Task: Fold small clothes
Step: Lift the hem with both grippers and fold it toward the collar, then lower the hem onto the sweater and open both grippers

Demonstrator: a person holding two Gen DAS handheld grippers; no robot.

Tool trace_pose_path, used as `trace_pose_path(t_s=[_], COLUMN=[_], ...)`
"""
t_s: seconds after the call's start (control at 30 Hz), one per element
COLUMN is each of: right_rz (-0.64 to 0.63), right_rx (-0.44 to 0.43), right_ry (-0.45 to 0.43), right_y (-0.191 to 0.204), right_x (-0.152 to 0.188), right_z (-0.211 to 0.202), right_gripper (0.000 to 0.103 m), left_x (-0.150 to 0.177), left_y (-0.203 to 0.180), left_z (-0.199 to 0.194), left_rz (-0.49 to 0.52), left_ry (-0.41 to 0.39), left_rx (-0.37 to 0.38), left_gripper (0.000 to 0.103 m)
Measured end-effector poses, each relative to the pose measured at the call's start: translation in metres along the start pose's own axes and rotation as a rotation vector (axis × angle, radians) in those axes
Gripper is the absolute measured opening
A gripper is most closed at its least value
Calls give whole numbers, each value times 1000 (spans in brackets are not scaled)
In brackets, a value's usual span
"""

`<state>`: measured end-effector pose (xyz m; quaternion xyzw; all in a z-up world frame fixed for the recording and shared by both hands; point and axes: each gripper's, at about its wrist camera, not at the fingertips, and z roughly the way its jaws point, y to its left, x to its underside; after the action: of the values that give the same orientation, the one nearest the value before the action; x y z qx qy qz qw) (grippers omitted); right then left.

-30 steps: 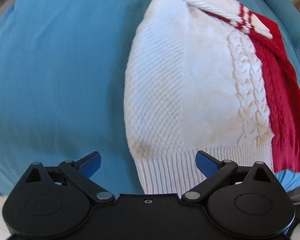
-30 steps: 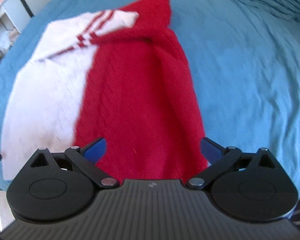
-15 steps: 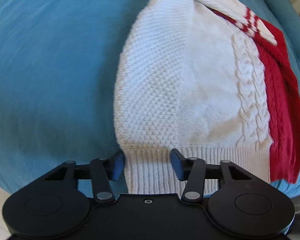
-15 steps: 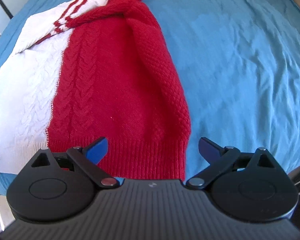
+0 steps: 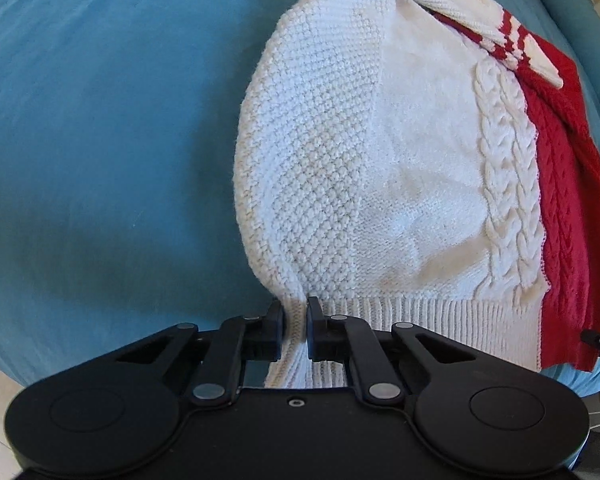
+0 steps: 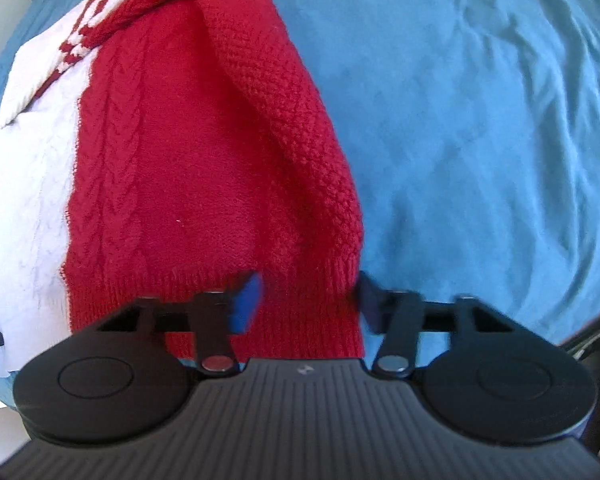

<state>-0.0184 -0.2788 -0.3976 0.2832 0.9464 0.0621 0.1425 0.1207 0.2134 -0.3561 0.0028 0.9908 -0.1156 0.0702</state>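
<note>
The bed [image 6: 480,120] is covered in a blue sheet that is soft and slightly wrinkled, so I expect it to give under any downward push. The sweater [image 5: 400,152] lies flat on it, hem toward me, white half on my left and red half on my right, with both sleeves folded in over the body.

I judge the sweater to be a thick, chunky knit: light, limp and stretchy, with no stiffness of its own. It should not slip, since the textured yarn grips well, but it will sag and stretch if lifted from one point. I would therefore hold it at both lower corners, on the denser ribbed hem [image 5: 440,312].

The left gripper [image 5: 294,320] is closed to a narrow gap, pinching the hem at the white corner, with fabric bunched between the jaws.

The right gripper [image 6: 306,300] is partly open, its blue pads straddling the red corner of the hem; motion blur suggests it is moving, and it holds nothing yet.
</note>
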Motion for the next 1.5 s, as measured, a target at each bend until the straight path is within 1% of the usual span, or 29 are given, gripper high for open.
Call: trace_pose_path(t_s=[0.03, 0.1, 0.17, 0.23, 0.37, 0.47, 0.53, 0.63, 0.73, 0.8, 0.87, 0.93, 0.97, 1.03, 1.1, 1.13, 1.2, 1.23, 1.3, 1.33, 1.4, 1.47, 1.5], right_rz=[-9, -36, -39, -7, 42, 68, 72, 63, 86, 100, 128, 137, 131, 136, 166, 176, 181, 174, 154, 152, 183, 226, 233], right_rx=[-13, -12, -41, -88, -191, -279, -334, -407, -485, -523, -537, -542, -528, -486, -442, -420, -387, -380, -377, -377, -406, -459, -480], right_ry=[2, 3, -10, -21, -55, -74, -90, -127, -152, -185, -199, -222, -232, -241, -254, -265, -282, -281, -276, -280, -280, -269, -261], right_y=[1, 6, 7, 6, 9, 15, 19, 27, 35, 44, 50, 60, 65, 73, 75, 75, 75, 77, 77, 76, 72, 64, 62], right_x=[-1, -3, -6, -11, -30, -57, -80, -125, -184, -230, -271, -314, -330, -361, -384, -392, -406, -408, -408, -409, -408, -411, -411], right_z=[0, -7, -17, -33, -70, -97, -113, -130, -136, -135, -126, -107, -96, -62, -24, -5, 33, 50, 77, 85, 94, 98, 99], right_gripper=[27, 27, 26, 26, 26, 26, 26, 26, 26, 25, 26, 26, 26, 26, 25, 25, 25, 25, 26, 26, 28, 34, 43], left_x=[0, 0, -2, -5, -19, -38, -55, -92, -139, -178, -222, -263, -287, -321, -351, -361, -377, -384, -389, -389, -390, -393, -394], left_y=[-1, -1, -2, -6, -13, -23, -31, -44, -57, -67, -75, -84, -89, -95, -99, -99, -95, -96, -95, -94, -88, -84, -83], left_z=[-2, -9, -19, -31, -62, -88, -107, -129, -145, -148, -142, -125, -113, -86, -51, -34, 2, 20, 43, 50, 58, 55, 49], left_rz=[-7, -24, -48, -75, -136, -194, -221, -257, -280, -297, -306, -300, -296, -298, -313, -326, -349, -353, -338, -333, -343, -351, -343], left_ry=[-3, -12, -25, -41, -95, -146, -188, -254, -328, -380, -423, -456, -469, -479, -487, -493, -471, -452, -446, -442, -433, -429, -439], left_rx=[4, 22, 47, 75, 159, 225, 259, 302, 325, 343, 351, 347, 339, 325, 317, 314, 324, 303, 247, 235, 251, 276, 288], left_gripper=[11, 10, 10, 10, 10, 10, 10, 10, 10, 10, 10, 9, 9, 9, 9, 9, 9, 9, 9, 9, 11, 28, 48])
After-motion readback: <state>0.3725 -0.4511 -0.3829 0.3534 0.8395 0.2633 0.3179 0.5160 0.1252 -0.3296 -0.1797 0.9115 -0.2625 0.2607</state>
